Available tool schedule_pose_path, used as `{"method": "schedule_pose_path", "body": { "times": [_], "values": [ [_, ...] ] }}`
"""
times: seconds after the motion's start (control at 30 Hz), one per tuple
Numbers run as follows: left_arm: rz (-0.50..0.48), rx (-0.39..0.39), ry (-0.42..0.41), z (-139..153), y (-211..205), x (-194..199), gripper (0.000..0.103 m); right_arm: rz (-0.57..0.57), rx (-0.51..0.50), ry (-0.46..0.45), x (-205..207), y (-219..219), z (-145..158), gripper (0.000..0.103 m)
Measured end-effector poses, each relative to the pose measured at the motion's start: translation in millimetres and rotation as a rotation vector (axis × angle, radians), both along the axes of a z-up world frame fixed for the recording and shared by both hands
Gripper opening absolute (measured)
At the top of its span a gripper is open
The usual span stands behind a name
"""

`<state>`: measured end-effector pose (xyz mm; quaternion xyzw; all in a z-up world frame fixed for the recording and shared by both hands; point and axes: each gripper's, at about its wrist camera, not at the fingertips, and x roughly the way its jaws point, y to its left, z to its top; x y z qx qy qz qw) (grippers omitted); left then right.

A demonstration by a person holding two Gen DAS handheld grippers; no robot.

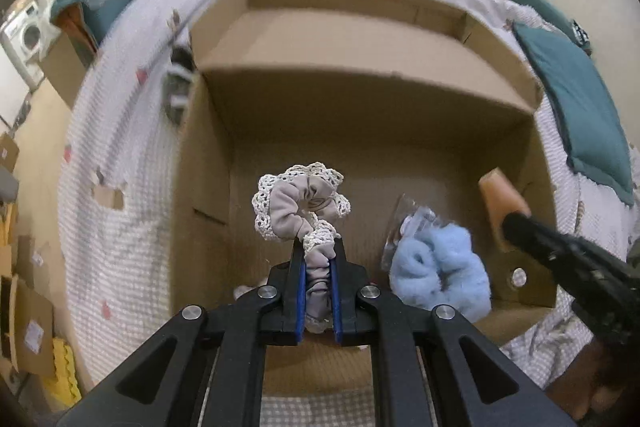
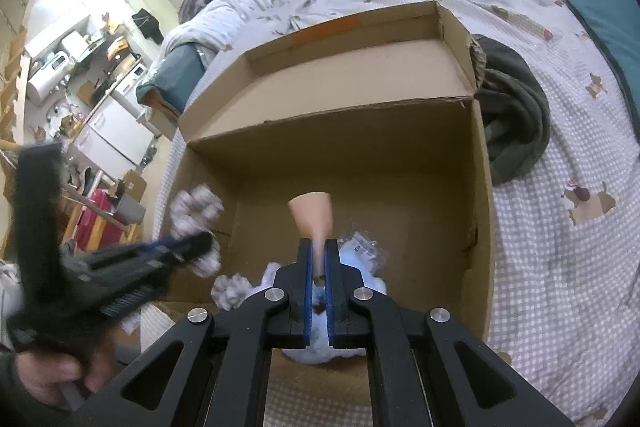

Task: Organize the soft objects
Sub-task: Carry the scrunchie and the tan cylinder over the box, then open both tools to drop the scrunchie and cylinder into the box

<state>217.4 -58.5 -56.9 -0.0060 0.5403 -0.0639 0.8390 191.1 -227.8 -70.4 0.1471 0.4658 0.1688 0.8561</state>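
**Both claws loaded over the box**

The left gripper (image 1: 318,251) is clenched on a lace-trimmed beige scrunchie (image 1: 298,205), held above the cardboard box (image 1: 360,99). The right gripper (image 2: 319,247) pinches a peach, wedge-shaped piece (image 2: 312,215), perhaps a sponge. A fluffy blue scrunchie (image 1: 440,273) lies inside the box, which sits on a checked bedspread (image 2: 560,267).

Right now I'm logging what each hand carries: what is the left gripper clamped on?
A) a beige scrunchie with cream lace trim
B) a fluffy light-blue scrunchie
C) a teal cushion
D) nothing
A: the left gripper pinches the beige lace-trimmed scrunchie over the cardboard box.
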Motion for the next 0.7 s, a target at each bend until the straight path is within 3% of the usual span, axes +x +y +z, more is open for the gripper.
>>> {"method": "schedule_pose_path", "body": {
  "times": [0.6,0.7],
  "values": [
    [-0.038,0.058,-0.046,-12,-15,-10,0.013,0.004,0.006,0.048,12,6,-15,0.008],
    [-0.040,0.061,-0.057,-9,-17,-11,0.026,-0.007,0.011,0.053,11,5,-15,0.014]
  ]
}}
